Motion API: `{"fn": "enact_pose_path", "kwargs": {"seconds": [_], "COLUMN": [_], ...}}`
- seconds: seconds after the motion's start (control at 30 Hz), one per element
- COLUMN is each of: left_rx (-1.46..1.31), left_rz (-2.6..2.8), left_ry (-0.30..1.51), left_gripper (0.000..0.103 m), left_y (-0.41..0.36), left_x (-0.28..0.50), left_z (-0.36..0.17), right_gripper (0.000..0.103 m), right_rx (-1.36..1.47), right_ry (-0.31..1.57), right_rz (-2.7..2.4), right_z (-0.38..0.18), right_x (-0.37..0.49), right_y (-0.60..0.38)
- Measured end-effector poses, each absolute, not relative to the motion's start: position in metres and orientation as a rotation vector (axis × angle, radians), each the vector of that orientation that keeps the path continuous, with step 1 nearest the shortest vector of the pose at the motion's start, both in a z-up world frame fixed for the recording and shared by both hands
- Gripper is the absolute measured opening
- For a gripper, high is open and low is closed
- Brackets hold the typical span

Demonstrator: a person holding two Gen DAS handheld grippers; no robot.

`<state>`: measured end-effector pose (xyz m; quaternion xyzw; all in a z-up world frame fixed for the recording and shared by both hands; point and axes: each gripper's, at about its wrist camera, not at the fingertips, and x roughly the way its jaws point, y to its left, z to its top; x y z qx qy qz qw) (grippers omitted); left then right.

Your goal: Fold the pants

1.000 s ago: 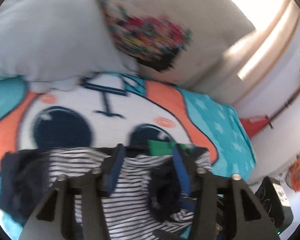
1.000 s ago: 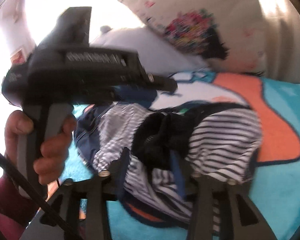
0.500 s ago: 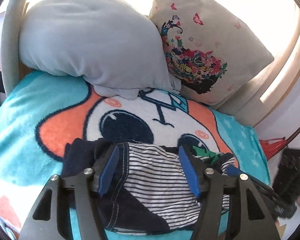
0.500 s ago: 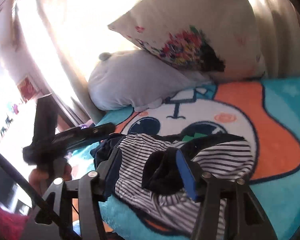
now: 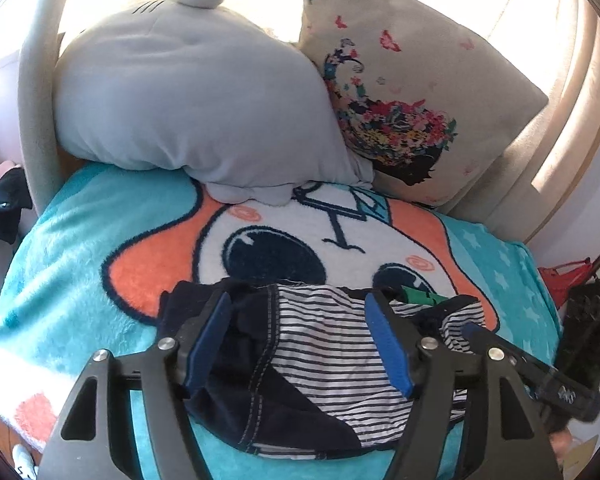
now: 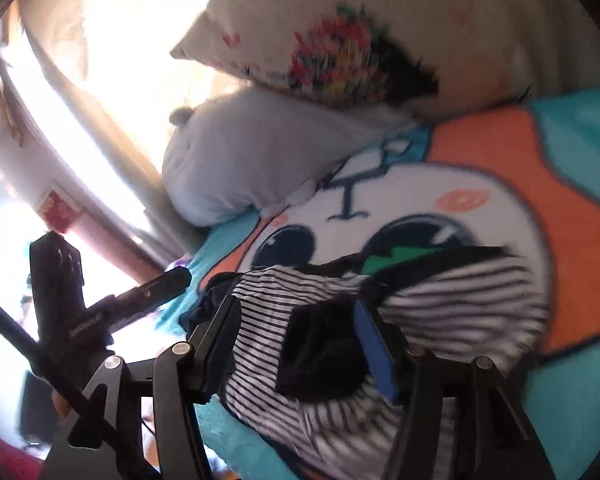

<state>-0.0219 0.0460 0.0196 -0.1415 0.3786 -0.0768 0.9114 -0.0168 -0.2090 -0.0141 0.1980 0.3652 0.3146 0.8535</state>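
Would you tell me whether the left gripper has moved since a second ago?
Yes. The left gripper has drawn back from the grey pillow, which now shows whole, and its jaws have just been opening over the pants.

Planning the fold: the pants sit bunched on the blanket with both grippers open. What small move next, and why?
Probably lower the left hand-held gripper onto the near edge of the pants and pinch it. Its jaws have just been opening, they grip nothing, and the pants lie crumpled, not spread flat.
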Motion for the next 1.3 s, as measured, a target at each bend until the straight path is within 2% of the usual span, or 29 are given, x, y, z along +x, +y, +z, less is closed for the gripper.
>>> {"fn": "enact_pose_path", "kwargs": {"seconds": [0.23,0.57,0.93,1.3], "left_rx": [-0.166,-0.143,-0.093,-0.054], "left_rz": [-0.100,-0.114,-0.196,-0.200], "left_ry": [0.765,0.784,0.820,0.851], "left_gripper": [0.074,0.078,0.078,0.078], "left_y": [0.022,0.001,-0.064,-0.094], "left_x": [-0.024,-0.033,-0.016,-0.014], "left_z": [0.018,0.014,0.009,0.001], "right_gripper": [0.079,0.080,0.082,0.083], "right_rx": [0.264,0.204,0.233,0.276], "right_ry": [0.723,0.713,0.677,0.673], "right_rz": [0.363,0.286,0.210,0.195], "right_z": [-0.011,-0.022,-0.033,-0.041], "right_x": [-0.057,-0.061,-0.080,-0.084], "right_y": [-0.231,-0.245,-0.280,-0.307]}}
